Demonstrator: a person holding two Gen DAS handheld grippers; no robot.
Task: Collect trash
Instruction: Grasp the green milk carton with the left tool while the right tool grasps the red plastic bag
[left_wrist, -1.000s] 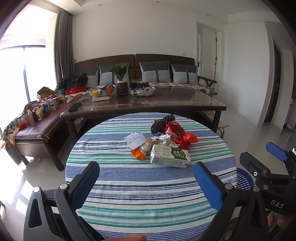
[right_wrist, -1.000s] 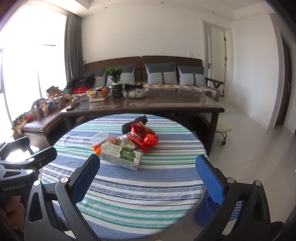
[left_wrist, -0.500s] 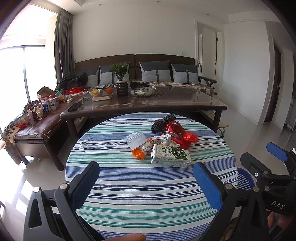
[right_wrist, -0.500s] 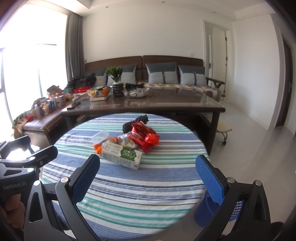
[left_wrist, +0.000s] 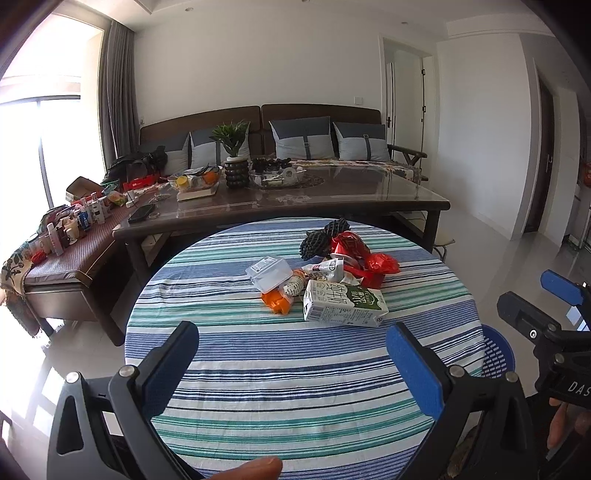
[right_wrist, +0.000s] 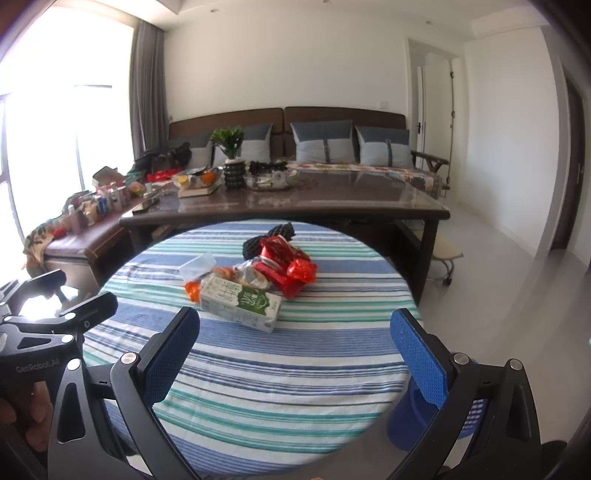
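A: The blue fingers (left_wrist: 413, 363) of the left gripper (left_wrist: 291, 354) are spread wide, nothing between them, held above the near part of the round table (left_wrist: 258, 387) with its blue, green and white striped cloth. And the room?

B: From the left wrist: a long dark coffee table (left_wrist: 332, 199) behind the round one, a potted plant (left_wrist: 234, 155) on it, then a brown sofa (left_wrist: 258, 125) with grey cushions. A low bench (left_wrist: 74, 243) on the left carries many small bottles.

A: The trash?

B: Heaped past the middle of the cloth, well apart from both grippers. Nearest lies a milk carton (left_wrist: 341, 304) on its side, long axis running left to right, its folded end toward the right. Touching it are an orange wrapper (left_wrist: 276, 301), a clear plastic box (left_wrist: 269, 273), red wrappers (left_wrist: 364, 260) and a black mesh piece (left_wrist: 323, 238) at the back.

A: Anything only this view gives?

B: The right gripper (left_wrist: 554, 306) at the right edge, and a blue basket (left_wrist: 496, 352) on the floor beside the table rim.

A: From the right wrist?

B: The right gripper (right_wrist: 295, 350) has its blue pads (right_wrist: 417, 354) equally released and empty. Here the milk carton (right_wrist: 240, 301) runs diagonally, one end toward the lower right. The red wrappers (right_wrist: 288, 264) sit behind it. The left gripper (right_wrist: 55, 306) shows at the left edge, and a small stool (right_wrist: 445, 258) beyond the coffee table (right_wrist: 332, 210) appears more clearly. The blue basket (right_wrist: 404, 413) is mostly hidden behind the right finger.
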